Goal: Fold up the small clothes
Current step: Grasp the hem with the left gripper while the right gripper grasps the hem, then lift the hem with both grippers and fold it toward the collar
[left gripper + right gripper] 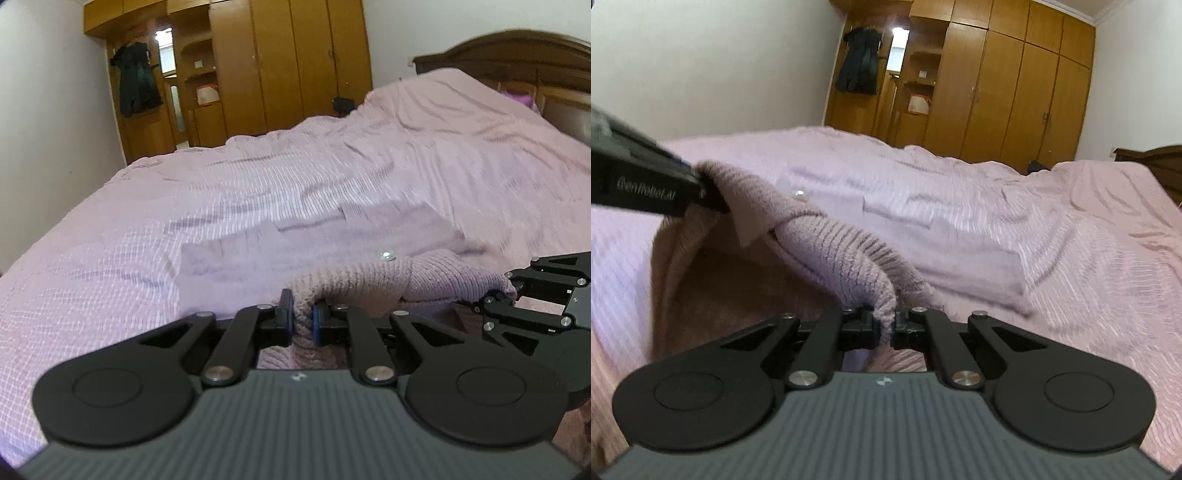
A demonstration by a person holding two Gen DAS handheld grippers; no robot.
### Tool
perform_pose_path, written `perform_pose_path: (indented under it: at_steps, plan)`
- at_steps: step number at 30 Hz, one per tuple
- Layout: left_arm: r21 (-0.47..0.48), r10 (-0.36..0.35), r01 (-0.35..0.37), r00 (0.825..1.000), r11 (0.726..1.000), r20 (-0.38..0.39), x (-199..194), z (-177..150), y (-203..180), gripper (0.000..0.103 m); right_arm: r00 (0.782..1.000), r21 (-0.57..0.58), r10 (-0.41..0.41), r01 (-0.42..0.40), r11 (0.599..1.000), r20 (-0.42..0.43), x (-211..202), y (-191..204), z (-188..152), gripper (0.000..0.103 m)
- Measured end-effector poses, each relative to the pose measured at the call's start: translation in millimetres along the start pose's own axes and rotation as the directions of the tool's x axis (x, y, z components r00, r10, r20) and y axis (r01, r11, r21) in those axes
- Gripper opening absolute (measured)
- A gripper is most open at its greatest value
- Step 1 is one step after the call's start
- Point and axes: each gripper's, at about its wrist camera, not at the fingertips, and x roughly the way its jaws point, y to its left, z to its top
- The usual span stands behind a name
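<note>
A small pink ribbed knit garment (362, 284) with a shiny button lies on the bed, its near edge lifted off the cover. My left gripper (302, 320) is shut on a bunched fold of that edge. My right gripper (886, 325) is shut on another part of the same garment (827, 243), further right. The knit sags between the two grips and hangs down below them. In the left wrist view the right gripper (508, 291) shows at the right edge, pinching the cloth. In the right wrist view the left gripper (701, 184) reaches in from the left, holding the raised corner.
A pink ribbed bedspread (258, 184) covers the wide bed. A brown wooden headboard (517, 55) stands at the far right. A tall wooden wardrobe (997, 81) lines the back wall, with a dark coat (858, 62) hanging beside it.
</note>
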Motion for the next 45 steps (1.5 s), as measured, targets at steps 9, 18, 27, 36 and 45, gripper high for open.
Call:
perform_pose_path:
  at_steps: [9,18,27,36,45]
  plan:
    - [0.01,0.029,-0.03,0.996,0.999,0.08,42,58,5,0.012,0.995,0.092,0.035,-0.044,0.995,0.094,43,-32,66,0.005]
    - [-0.028,0.058,-0.058,0.998,0.998,0.03,136,95,14,0.012,0.996,0.181,0.04,-0.055,0.982,0.082,127,-66,104,0.005]
    - [-0.041,0.068,-0.072,0.992,0.997,-0.104,248,81,19,0.012,0.998,0.15,0.034,-0.026,0.988,-0.053,237,-75,95,0.005]
    - [-0.058,0.055,-0.067,0.979,0.996,-0.196,288,51,24,0.016,0.984,0.168,0.047,-0.018,0.986,-0.174,296,-75,64,0.006]
    - [-0.052,0.051,-0.06,0.986,0.997,-0.159,242,65,32,0.063,0.989,0.205,0.055,-0.026,0.978,-0.136,248,-84,79,0.04]
